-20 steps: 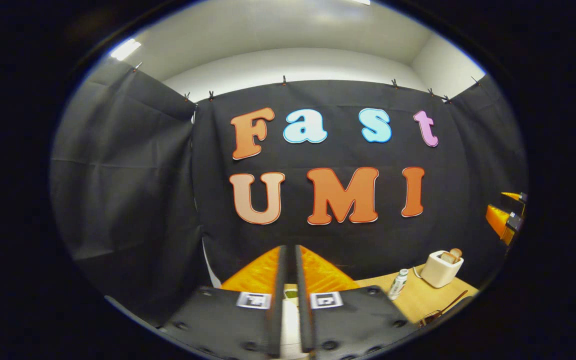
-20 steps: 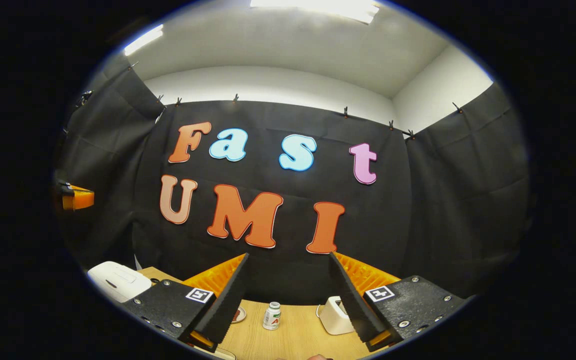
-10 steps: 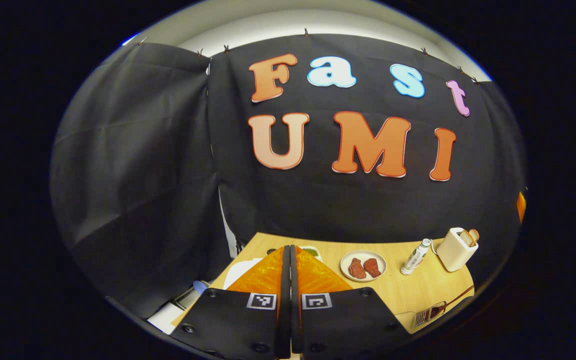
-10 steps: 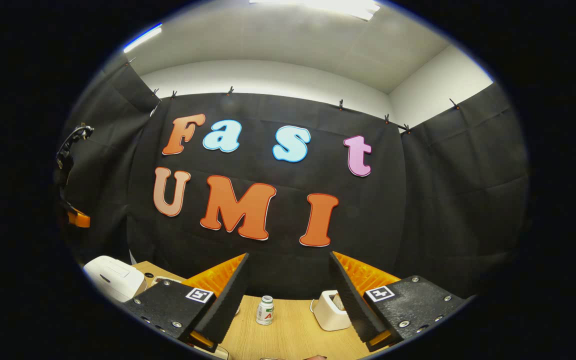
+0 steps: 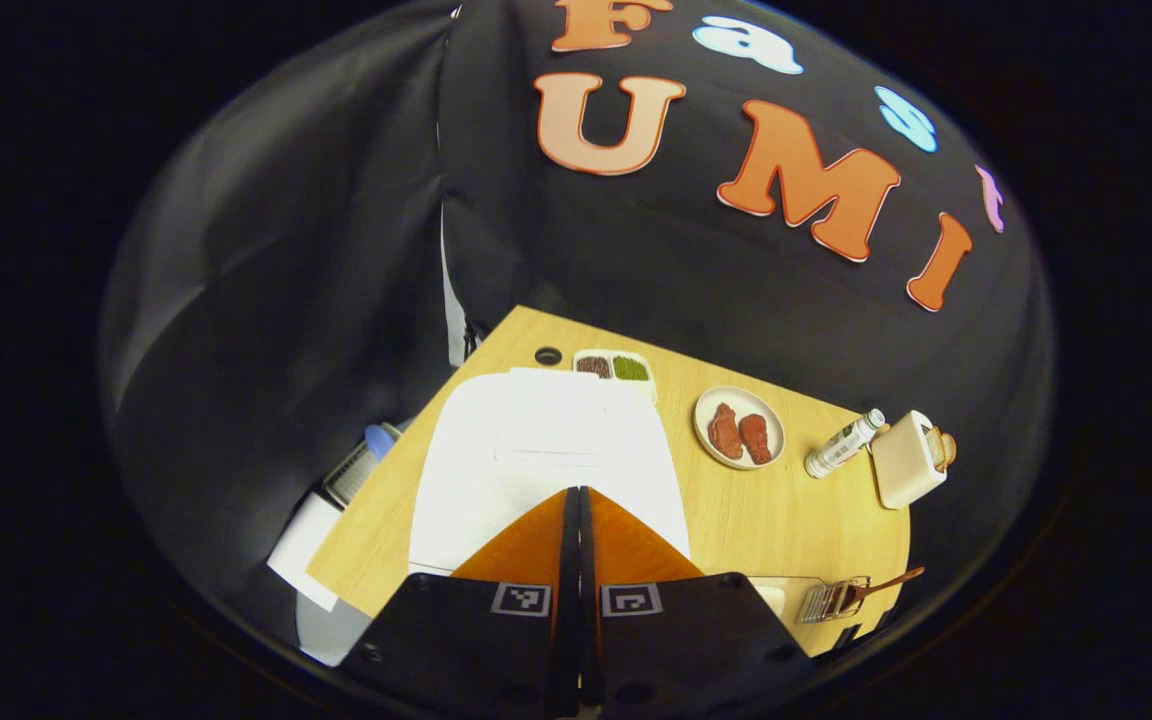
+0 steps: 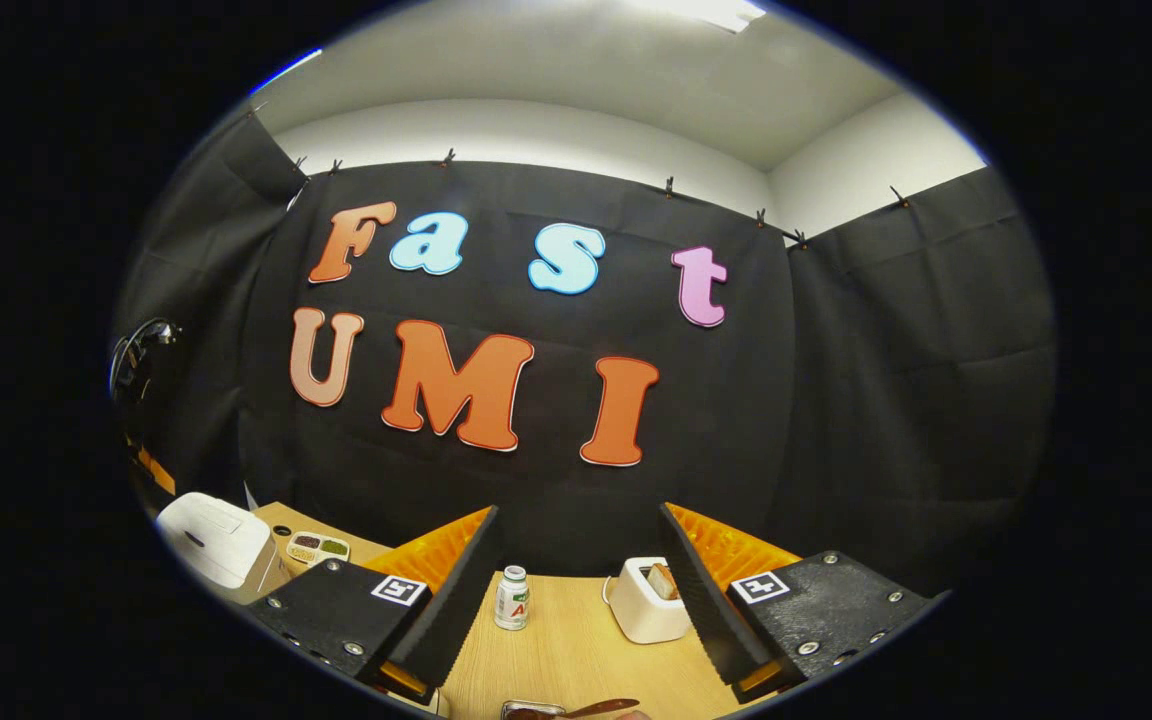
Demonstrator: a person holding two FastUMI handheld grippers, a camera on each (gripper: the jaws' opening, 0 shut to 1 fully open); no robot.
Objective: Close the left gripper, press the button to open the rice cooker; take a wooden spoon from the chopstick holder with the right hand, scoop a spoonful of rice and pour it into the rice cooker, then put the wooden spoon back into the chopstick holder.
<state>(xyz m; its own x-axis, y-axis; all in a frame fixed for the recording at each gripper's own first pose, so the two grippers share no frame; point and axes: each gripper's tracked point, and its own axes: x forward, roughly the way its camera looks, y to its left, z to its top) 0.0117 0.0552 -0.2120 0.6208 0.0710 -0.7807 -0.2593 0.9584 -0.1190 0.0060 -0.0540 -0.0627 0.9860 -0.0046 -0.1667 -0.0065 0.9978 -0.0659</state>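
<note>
Rice cooker (image 5: 546, 455) lid closed; left tool (image 5: 578, 560) hanging above it, fingers together, empty, needing straight press on button; right tool (image 6: 576, 590) gaping wide, empty.

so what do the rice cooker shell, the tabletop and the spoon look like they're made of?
Rice cooker: smooth white shell, probably plastic; its top glares under the light.
Table: light wood grain, possibly laminate; too even to tell.
Spoon: thin brown handle, looks wooden, resting in the holder, which looks like metal wire.
</note>
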